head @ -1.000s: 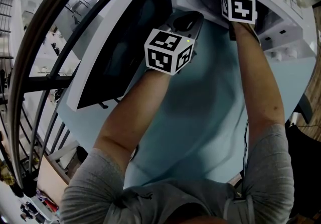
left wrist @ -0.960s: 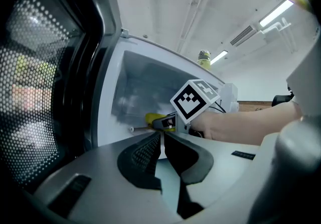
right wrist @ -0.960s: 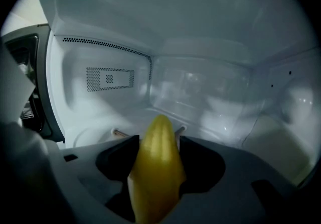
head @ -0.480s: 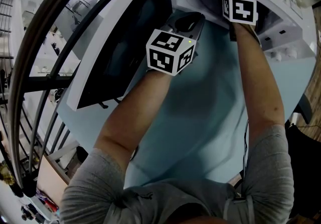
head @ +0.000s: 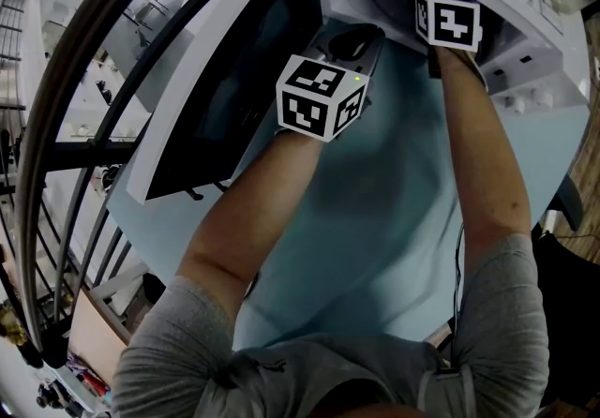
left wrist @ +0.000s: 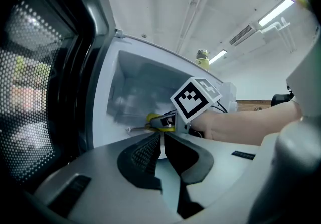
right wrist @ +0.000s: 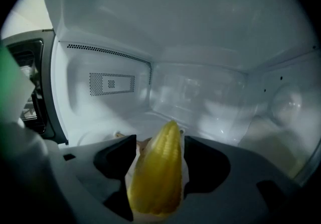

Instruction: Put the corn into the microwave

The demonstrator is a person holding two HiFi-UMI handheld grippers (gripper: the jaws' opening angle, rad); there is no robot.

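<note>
So we're reaching both arms forward over the light blue table (head: 375, 247) toward the white microwave (head: 553, 41), whose dark door (head: 234, 97) is swinging out wide to our left. Our left forearm (head: 253, 210) is angling up and to the right, parking the left gripper (head: 356, 37) right at the front edge of the opening, with its marker cube (head: 321, 96) facing up at us. In the left gripper view its jaws are pressing together tip to tip with nothing between them, and the left gripper (left wrist: 162, 137) is pointing at the cavity from just outside.

Our right forearm (head: 483, 154) is running nearly straight ahead, and the right gripper (right wrist: 160, 142) is poking inside the cavity, tilting down a bit; from the head view only its cube (head: 447, 18) is showing. The corn (right wrist: 158, 178) is sitting lengthwise between the right jaws, tip pointing at the back wall, well inside the microwave. Those jaws have just been opening and are standing wide now, letting go of the cob rather than squeezing it. We can't tell whether it's resting on the microwave floor.

Compared with a second ago, both arms are basically staying put in the head view; the left cube is barely nudging to the right, and that's it.
</note>
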